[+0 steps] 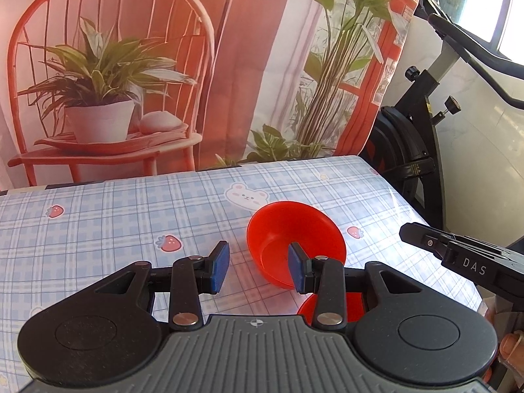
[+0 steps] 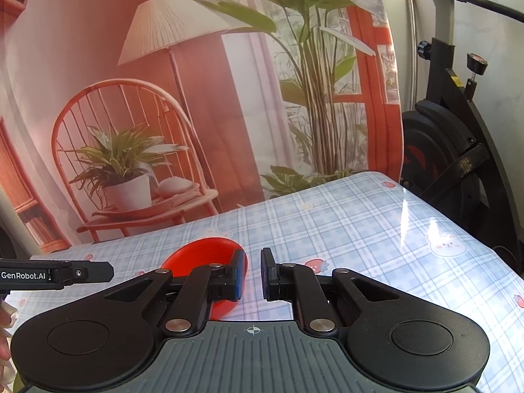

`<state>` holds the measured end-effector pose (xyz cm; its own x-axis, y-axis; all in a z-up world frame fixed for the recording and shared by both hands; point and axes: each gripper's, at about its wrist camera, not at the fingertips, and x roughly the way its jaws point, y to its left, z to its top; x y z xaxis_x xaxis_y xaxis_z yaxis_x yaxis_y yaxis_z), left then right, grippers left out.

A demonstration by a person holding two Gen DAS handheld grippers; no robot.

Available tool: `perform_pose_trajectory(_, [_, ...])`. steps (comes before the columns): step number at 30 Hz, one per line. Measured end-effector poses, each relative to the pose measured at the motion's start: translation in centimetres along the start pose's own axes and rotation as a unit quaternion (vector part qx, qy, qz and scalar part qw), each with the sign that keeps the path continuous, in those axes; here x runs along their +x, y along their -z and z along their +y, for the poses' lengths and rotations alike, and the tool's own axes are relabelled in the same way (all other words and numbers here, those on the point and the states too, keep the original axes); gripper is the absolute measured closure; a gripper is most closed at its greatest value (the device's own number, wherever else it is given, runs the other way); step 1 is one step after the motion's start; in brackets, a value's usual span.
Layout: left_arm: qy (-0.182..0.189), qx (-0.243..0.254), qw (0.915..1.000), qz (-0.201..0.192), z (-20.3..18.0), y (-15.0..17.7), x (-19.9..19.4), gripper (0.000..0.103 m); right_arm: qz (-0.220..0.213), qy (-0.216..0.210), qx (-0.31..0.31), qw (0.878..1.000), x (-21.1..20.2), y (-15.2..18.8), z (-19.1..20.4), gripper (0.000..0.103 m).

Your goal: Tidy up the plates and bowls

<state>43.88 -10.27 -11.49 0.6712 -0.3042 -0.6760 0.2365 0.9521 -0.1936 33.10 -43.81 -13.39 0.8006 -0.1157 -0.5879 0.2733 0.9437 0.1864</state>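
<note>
A red bowl (image 1: 288, 239) sits tilted on the checked tablecloth, leaning on a second red dish (image 1: 306, 308) that shows under my left gripper's right finger. My left gripper (image 1: 258, 270) is open, its right pad just in front of the bowl's rim, holding nothing. In the right wrist view the red bowl (image 2: 199, 255) lies behind the left finger of my right gripper (image 2: 253, 275), which is open with a narrow gap and empty. The right gripper's body (image 1: 458, 255) shows at the right of the left wrist view; the left gripper's body (image 2: 55, 275) shows at the left of the right wrist view.
The table (image 1: 131, 216) has a blue plaid cloth with strawberries and bears. A printed backdrop (image 1: 163, 65) of a chair and plants hangs behind the far edge. An exercise bike (image 2: 458, 150) stands off the table's right side.
</note>
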Motion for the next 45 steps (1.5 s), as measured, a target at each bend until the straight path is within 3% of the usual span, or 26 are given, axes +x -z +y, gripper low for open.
perform_pose_trajectory(12, [0.013, -0.018, 0.9997, 0.015, 0.0, -0.5, 3.3, 0.062, 0.028, -0.008, -0.005, 1.0, 3.9, -1.0, 0.3, 0.089])
perform_pose_trajectory(21, [0.0, -0.028, 0.9985, 0.047, 0.6, -0.3, 6.7, 0.063, 0.078, -0.016, 0.001, 0.997, 7.1, -0.3, 0.5, 0.086])
perform_pose_trajectory(26, [0.012, -0.047, 0.9971, 0.058, 0.9, -0.1, 7.5, 0.063, 0.103, -0.015, 0.002, 0.995, 8.4, 0.1, 0.5, 0.085])
perform_pose_trajectory(31, [0.011, -0.03, 0.9981, 0.054, 0.8, 0.3, 7.4, 0.081, 0.108, -0.017, 0.003, 0.994, 8.6, 0.5, 0.5, 0.086])
perform_pose_trajectory(34, [0.027, -0.037, 0.9973, 0.058, 1.1, 0.4, 7.3, 0.09, 0.108, -0.018, 0.0, 0.994, 8.6, 0.6, 0.6, 0.093])
perform_pose_trajectory(45, [0.025, -0.022, 0.9986, 0.04, 0.3, 0.2, 5.7, 0.09, 0.086, -0.017, 0.006, 0.996, 7.4, 0.3, 0.9, 0.095])
